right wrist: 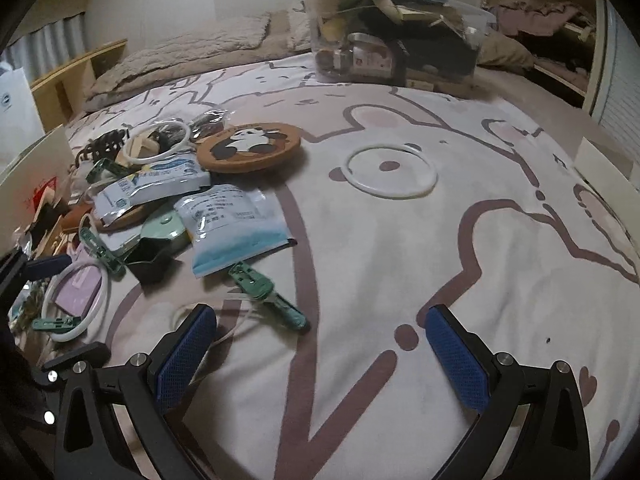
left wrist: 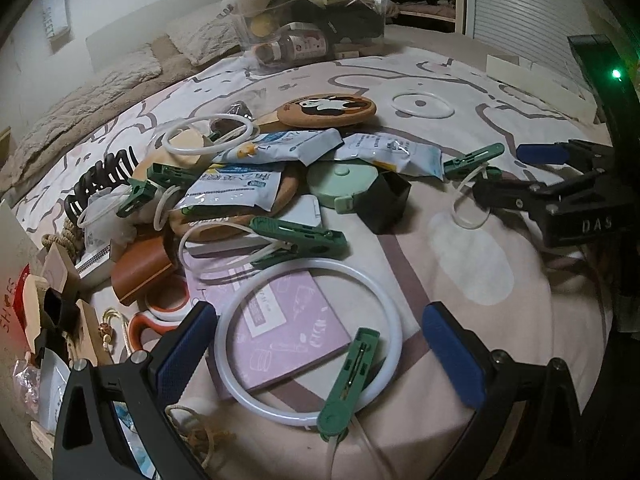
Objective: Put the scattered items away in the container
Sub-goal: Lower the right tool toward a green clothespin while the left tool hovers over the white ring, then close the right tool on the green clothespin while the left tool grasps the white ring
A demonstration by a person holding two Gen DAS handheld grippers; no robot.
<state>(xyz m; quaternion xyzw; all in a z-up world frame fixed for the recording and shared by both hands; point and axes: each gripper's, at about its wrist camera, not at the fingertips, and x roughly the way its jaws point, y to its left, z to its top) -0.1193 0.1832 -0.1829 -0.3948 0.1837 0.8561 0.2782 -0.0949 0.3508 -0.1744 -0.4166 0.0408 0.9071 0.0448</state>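
Note:
A clear plastic container (left wrist: pixel 308 20) (right wrist: pixel 396 36), part full, stands at the far side of the bed. Scattered items lie in a pile: a panda coaster (left wrist: pixel 328 110) (right wrist: pixel 248 146), blue-white packets (left wrist: pixel 280 150) (right wrist: pixel 236 224), a green tape measure (left wrist: pixel 340 182), green clips (left wrist: pixel 300 236) (right wrist: pixel 266 292), a big white ring (left wrist: pixel 308 344) over a pink booklet (left wrist: pixel 280 320). My left gripper (left wrist: pixel 320 348) is open, its jaws either side of the big ring and a green clip (left wrist: pixel 350 380). My right gripper (right wrist: pixel 320 360) is open and empty over bare bedcover, beside a clip; in the left wrist view it (left wrist: pixel 516 172) is near a clip (left wrist: pixel 472 158).
A thin white ring (right wrist: pixel 390 176) (left wrist: pixel 422 104) lies alone on the bedcover. A black hair claw (left wrist: pixel 100 178), brown case (left wrist: pixel 138 270), scissors (left wrist: pixel 160 312) and small boxes (left wrist: pixel 44 292) crowd the left. Pillows (right wrist: pixel 180 52) lie behind; a white board (right wrist: pixel 608 168) stands at right.

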